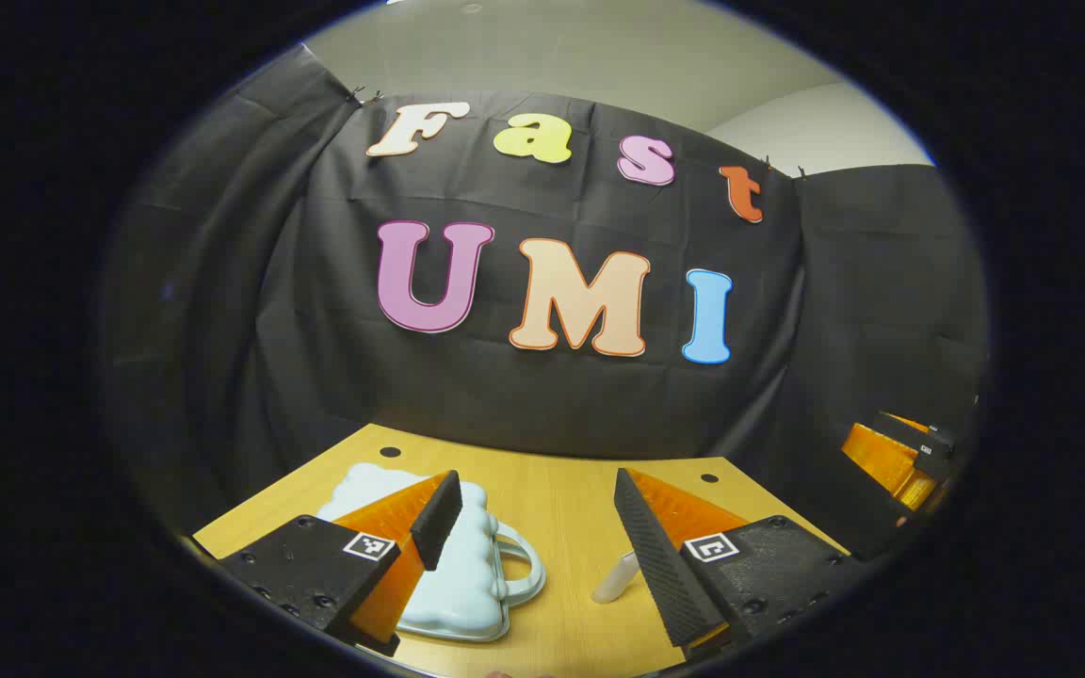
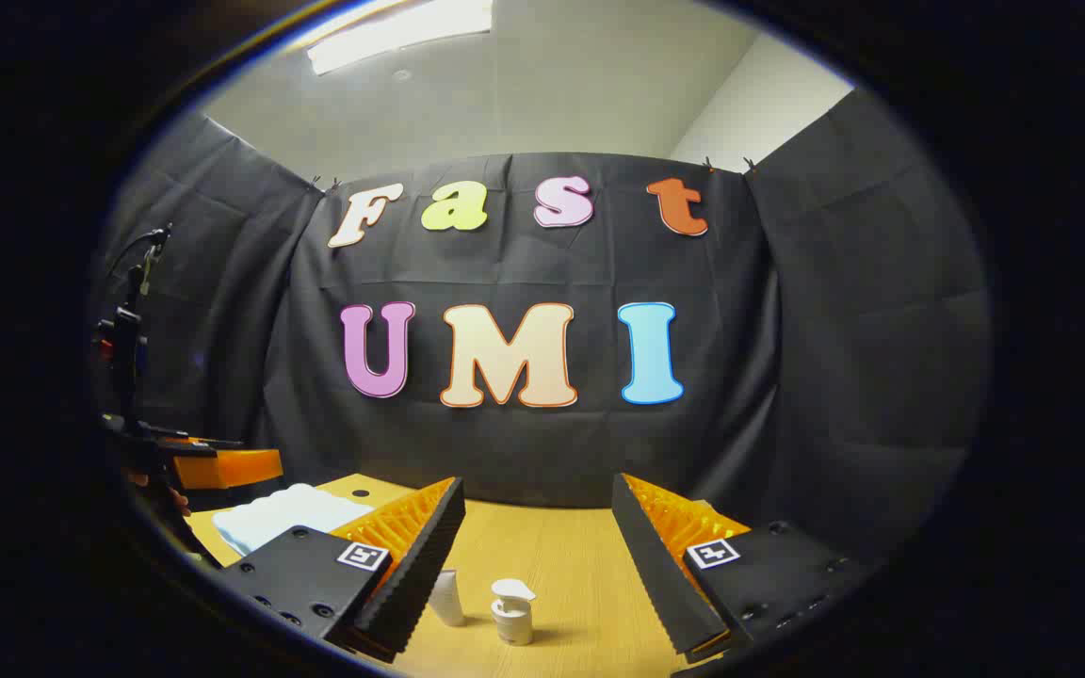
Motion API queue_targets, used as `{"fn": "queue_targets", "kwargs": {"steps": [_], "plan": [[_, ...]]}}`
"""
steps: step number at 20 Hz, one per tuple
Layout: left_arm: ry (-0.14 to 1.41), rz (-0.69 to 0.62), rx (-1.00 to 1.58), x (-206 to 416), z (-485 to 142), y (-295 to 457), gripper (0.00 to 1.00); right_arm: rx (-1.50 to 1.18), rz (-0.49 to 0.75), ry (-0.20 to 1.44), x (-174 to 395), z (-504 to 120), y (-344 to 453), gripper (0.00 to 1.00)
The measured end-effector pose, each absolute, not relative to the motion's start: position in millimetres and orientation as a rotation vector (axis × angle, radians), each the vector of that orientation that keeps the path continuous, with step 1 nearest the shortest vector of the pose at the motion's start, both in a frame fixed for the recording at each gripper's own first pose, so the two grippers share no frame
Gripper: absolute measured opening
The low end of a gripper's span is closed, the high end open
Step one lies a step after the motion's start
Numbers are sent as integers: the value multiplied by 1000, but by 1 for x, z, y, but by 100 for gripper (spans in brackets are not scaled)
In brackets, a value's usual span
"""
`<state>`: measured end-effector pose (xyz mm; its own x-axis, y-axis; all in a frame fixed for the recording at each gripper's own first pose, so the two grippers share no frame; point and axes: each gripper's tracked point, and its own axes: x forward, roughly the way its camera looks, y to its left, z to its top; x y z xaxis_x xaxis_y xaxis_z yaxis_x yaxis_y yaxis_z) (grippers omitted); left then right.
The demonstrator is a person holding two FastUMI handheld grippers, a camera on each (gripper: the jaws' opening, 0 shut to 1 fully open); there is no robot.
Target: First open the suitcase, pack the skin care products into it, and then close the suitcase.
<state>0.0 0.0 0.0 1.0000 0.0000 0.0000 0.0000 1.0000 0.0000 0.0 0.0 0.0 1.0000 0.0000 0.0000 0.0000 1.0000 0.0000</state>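
Two grippers are raised above a wooden table (image 1: 561, 499) in front of a black cloth wall (image 1: 524, 395). In the left gripper view, the left gripper (image 1: 538, 518) has its jaws spread wide with nothing between them. Below it lies the suitcase (image 1: 462, 574), a small pale blue case with a scalloped outline and a handle (image 1: 522, 565) on the side facing the table centre; it lies flat with the lid down. The left finger of this gripper overlaps the case in the view, but contact cannot be confirmed. Just beside the right finger, a white tube (image 1: 616, 579) lies on the table, apart from the case. At the right edge of the same view, part of the right gripper (image 1: 891, 457) is visible, well apart from the case. In the right gripper view, the right gripper (image 2: 538, 537) is likewise released, jaws wide and holding nothing. Between and below its fingers stands a white pump bottle (image 2: 512, 612), upright on the table, and near it, partly behind the left finger, is the white tube (image 2: 448, 598). The suitcase (image 2: 283, 518) lies further left, and above it the left gripper (image 2: 222, 466) is seen side-on.
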Motion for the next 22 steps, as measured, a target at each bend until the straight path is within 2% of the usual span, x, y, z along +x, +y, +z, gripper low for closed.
{"fn": "queue_targets", "kwargs": {"steps": [17, 20, 22], "plan": [[49, 20, -29, 7, -16, 2, 95, 12, -10, 7, 4, -4, -11, 99], [78, -16, -15, 18, -20, -6, 95, 9, -7, 7, 2, -4, -10, 99], [157, -67, 7, 33, -30, -11, 95, 6, 0, 12, 3, -7, -9, 99]]}}
